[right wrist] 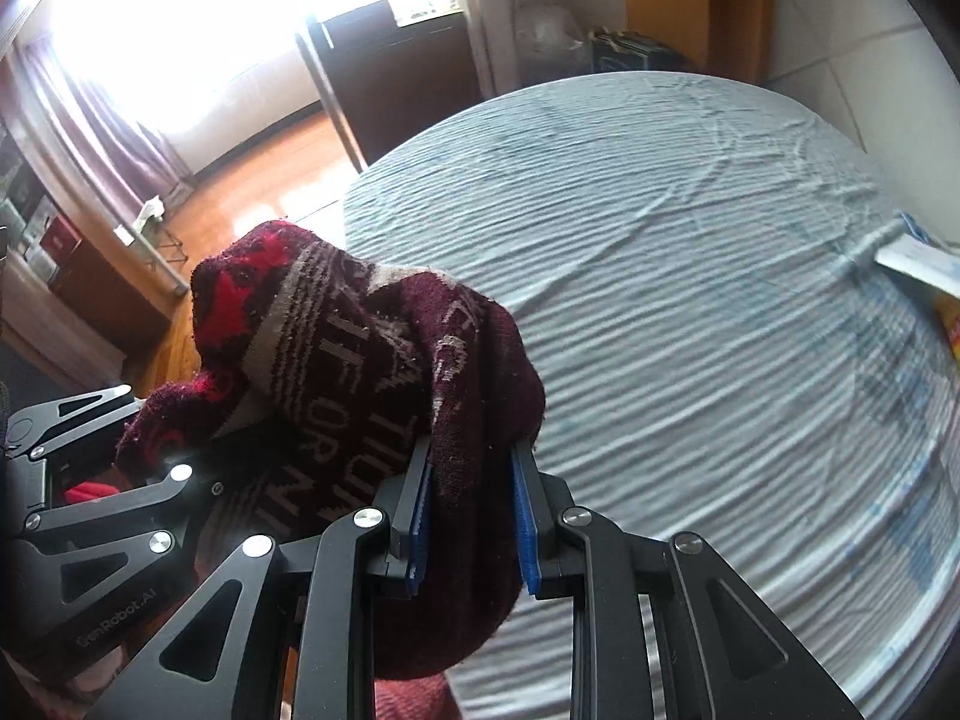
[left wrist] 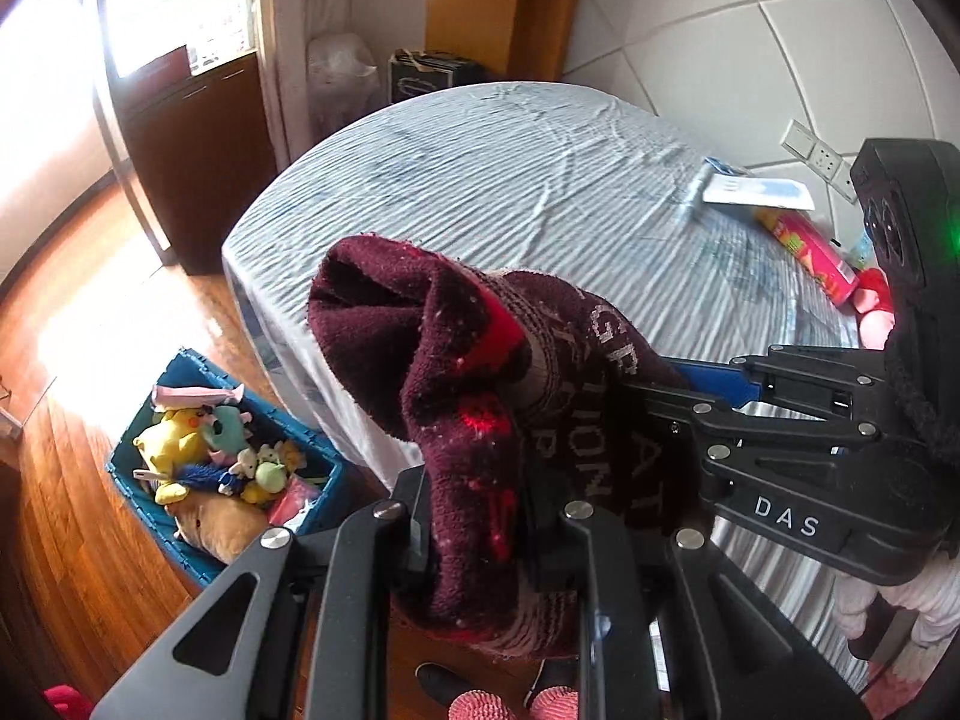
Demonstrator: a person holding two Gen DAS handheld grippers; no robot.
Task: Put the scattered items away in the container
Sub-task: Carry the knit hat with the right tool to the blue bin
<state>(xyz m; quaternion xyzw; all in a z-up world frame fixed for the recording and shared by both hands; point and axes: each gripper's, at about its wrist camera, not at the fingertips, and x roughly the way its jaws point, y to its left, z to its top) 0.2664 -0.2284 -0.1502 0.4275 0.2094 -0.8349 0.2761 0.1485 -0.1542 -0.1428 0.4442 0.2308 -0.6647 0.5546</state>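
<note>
Both my grippers pinch one dark red sock (left wrist: 480, 420). My left gripper (left wrist: 474, 546) clamps it low, between its black fingers; my right gripper (right wrist: 471, 516) clamps a fold between its blue pads (right wrist: 525, 516). The sock is bunched between the two tools, held in the air over the edge of the bed (left wrist: 510, 180).

Risks, judged from this grip:
- The sock is soft and slack. If one gripper opens before the other is over the bin, the free end may swing and snag on a linkage.
- If both pull apart, the knit may stretch or slip out of the pads.
- The blue bin (left wrist: 180, 372) sits on the floor ahead and to the left of my left tool, beside the bed. It already holds plush toys (left wrist: 198, 450) heaped near its rim, so a sock dropped from height may land on the heap and slide out.

Writing:
- Sock: white knit letters, partly folded; "ATION" and "FORNI" are legible.
- Right tool body, seen from the left wrist: "DAS".
- Left tool body, seen from the right wrist: "GenRobot.AI".

Further ahead to the right, a pink tube (left wrist: 810, 252) and a white packet (left wrist: 759, 192) lie on the bed; their print is unreadable.
</note>
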